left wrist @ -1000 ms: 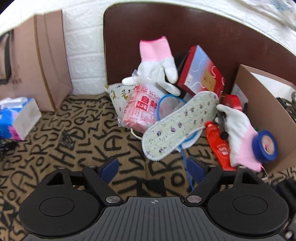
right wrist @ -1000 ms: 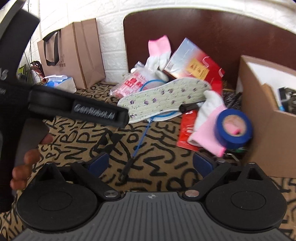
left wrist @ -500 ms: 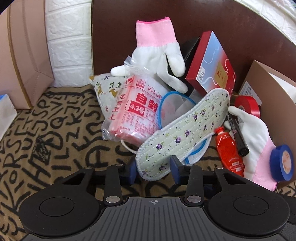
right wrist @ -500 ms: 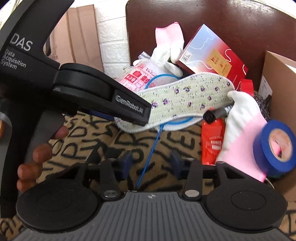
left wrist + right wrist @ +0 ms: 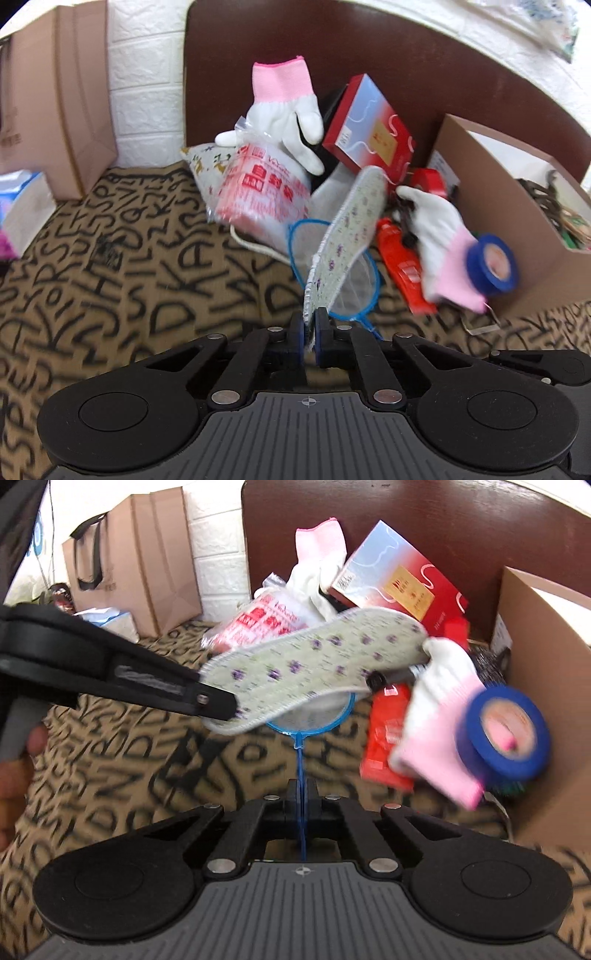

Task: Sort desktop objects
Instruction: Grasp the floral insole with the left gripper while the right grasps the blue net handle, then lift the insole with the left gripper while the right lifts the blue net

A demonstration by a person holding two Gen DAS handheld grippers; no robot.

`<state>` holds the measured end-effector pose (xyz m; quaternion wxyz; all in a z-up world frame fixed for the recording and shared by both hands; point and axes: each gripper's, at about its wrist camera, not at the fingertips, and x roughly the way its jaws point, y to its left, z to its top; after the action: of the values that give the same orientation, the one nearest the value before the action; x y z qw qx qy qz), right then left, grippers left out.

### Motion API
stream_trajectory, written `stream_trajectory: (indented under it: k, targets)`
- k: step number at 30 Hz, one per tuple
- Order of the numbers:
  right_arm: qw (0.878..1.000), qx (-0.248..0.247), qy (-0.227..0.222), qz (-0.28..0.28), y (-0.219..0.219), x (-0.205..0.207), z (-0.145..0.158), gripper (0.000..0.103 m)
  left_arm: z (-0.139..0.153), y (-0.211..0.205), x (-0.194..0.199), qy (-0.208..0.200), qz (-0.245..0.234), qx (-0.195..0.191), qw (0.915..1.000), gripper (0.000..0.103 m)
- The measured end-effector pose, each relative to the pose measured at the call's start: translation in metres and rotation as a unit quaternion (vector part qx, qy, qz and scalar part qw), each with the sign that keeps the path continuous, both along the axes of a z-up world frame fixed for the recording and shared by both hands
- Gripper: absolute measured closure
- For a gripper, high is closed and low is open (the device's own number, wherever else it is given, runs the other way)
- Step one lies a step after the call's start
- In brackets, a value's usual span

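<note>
Pinching the insole [image 5: 341, 236] by its near end, the left gripper [image 5: 309, 332] lifts it tilted above the net [image 5: 332, 273]; the right gripper [image 5: 302, 801] clamps the net's blue handle [image 5: 301, 775] over the tabletop [image 5: 129, 258].

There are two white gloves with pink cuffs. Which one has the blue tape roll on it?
The glove on the right, lying beside the cardboard box; the blue tape roll sits at its cuff. The other glove stands cuff-up at the back.

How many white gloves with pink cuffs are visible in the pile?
2. One glove leans at the back, above the red-printed bag. The other glove lies right, beside the blue tape roll. More may be hidden underneath.
</note>
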<state>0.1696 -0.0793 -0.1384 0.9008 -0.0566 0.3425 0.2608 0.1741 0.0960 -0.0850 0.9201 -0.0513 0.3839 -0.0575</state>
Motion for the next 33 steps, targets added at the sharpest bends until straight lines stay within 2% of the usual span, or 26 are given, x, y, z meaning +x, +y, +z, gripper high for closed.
stream_trajectory:
  k: [5, 10, 12, 13, 15, 16, 18, 21, 24, 26, 28, 33]
  targets:
    - [1.000, -0.007, 0.003, 0.007, -0.018, -0.036, 0.005, 0.101, 0.002, -0.002, -0.048, 0.003, 0.005, 0.003, 1.0000, 0.103]
    - [1.000, -0.008, 0.009, 0.009, -0.038, -0.071, 0.016, 0.101, -0.004, -0.002, -0.099, 0.024, 0.011, 0.018, 0.9995, 0.103]
    - [1.000, -0.012, 0.006, 0.015, -0.046, -0.088, 0.020, 0.101, -0.010, 0.001, -0.117, 0.036, 0.018, 0.012, 0.9991, 0.103]
    - [1.000, -0.012, 0.008, 0.016, -0.049, -0.094, 0.020, 0.101, -0.013, 0.001, -0.123, 0.042, 0.019, 0.012, 0.9989, 0.084]
    - [1.000, -0.013, 0.014, 0.016, -0.053, -0.104, 0.019, 0.101, -0.018, -0.001, -0.130, 0.046, 0.024, 0.022, 0.9984, 0.066]
    - [1.000, -0.016, 0.017, 0.021, -0.054, -0.106, 0.018, 0.100, -0.020, -0.003, -0.133, 0.043, 0.030, 0.030, 0.9982, 0.053]
    - [0.999, -0.017, 0.023, 0.019, -0.054, -0.106, 0.014, 0.099, -0.019, -0.004, -0.132, 0.033, 0.031, 0.039, 0.9982, 0.039]
    - [1.000, -0.009, 0.025, 0.014, -0.051, -0.102, 0.012, 0.098, -0.013, -0.006, -0.125, 0.019, 0.032, 0.046, 0.9983, 0.036]
    - [1.000, -0.008, 0.021, 0.010, -0.049, -0.099, 0.010, 0.095, -0.008, -0.008, -0.115, 0.006, 0.029, 0.046, 0.9985, 0.019]
    - [1.000, -0.007, 0.021, 0.005, -0.048, -0.095, 0.008, 0.088, -0.005, -0.013, -0.106, -0.007, 0.017, 0.057, 0.9982, 0.019]
    - [1.000, -0.004, 0.020, 0.001, -0.046, -0.088, 0.007, 0.086, -0.004, -0.021, -0.094, -0.017, -0.005, 0.070, 0.9974, 0.018]
    - [1.000, -0.002, 0.018, -0.001, -0.040, -0.072, 0.006, 0.081, -0.011, -0.042, -0.061, -0.010, -0.076, 0.086, 0.9934, 0.015]
